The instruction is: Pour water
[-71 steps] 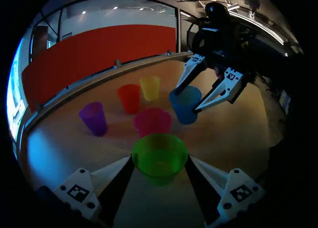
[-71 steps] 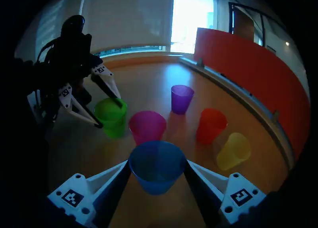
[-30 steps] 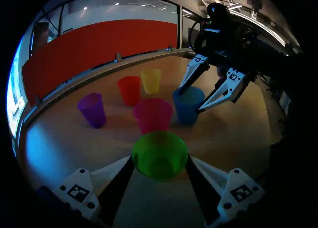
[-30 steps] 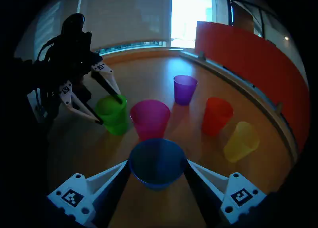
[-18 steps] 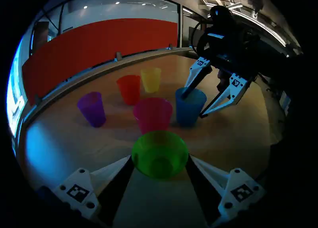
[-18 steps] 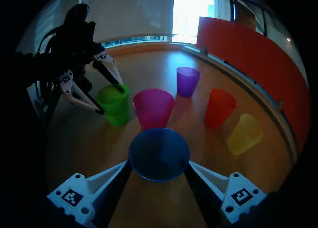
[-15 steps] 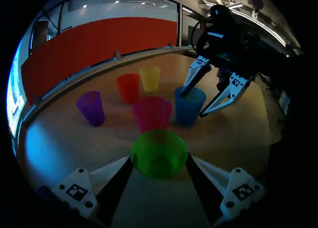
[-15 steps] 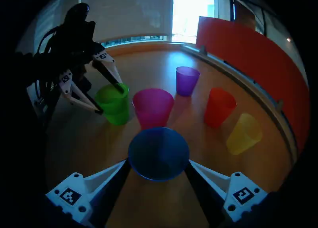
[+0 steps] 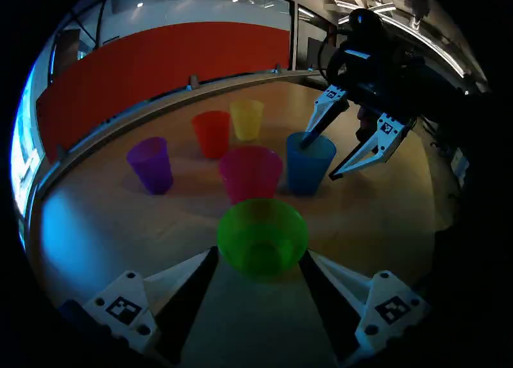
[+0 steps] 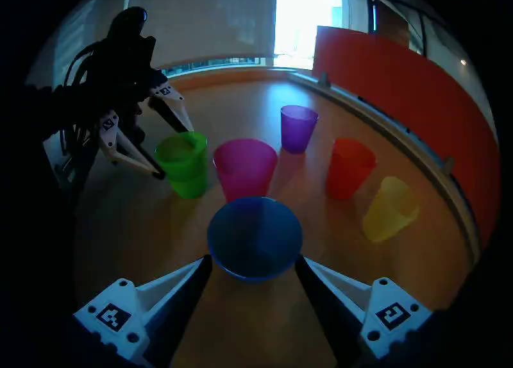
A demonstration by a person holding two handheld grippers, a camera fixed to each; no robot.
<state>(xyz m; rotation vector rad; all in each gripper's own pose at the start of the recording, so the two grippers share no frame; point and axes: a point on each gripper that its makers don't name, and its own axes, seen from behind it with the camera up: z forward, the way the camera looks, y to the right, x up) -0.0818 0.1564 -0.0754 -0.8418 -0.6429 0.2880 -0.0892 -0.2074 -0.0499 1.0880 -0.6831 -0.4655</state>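
1. The left gripper (image 9: 258,254) is closed on the green cup (image 9: 261,236); one finger presses on each side of the cup, near its rim.
2. In the left gripper view the mouth of the green cup faces the camera, so its inside is open to see. I cannot tell if there is water in it.
3. The right gripper (image 10: 253,260) holds the blue cup (image 10: 255,236) in the same way, with a finger on each side of it.
4. The inside of the blue cup looks dark, and I cannot tell if it holds water.
5. The pink cup (image 9: 251,172) stands upright on the wooden table (image 9: 115,220), between the two held cups.
6. In the left gripper view the blue cup is upright, just beside the pink cup on its right side. I cannot tell if the two touch.
7. In the right gripper view the green cup is just to the left of the pink cup.
8. Behind the pink cup stand three more cups, apart from each other: the purple cup (image 9: 151,165), the red cup (image 9: 211,133) and the yellow cup (image 9: 246,119).
9. A red wall (image 9: 160,60) runs along the far edge of the table.
10. A bright window (image 10: 308,22) shows in the right gripper view.
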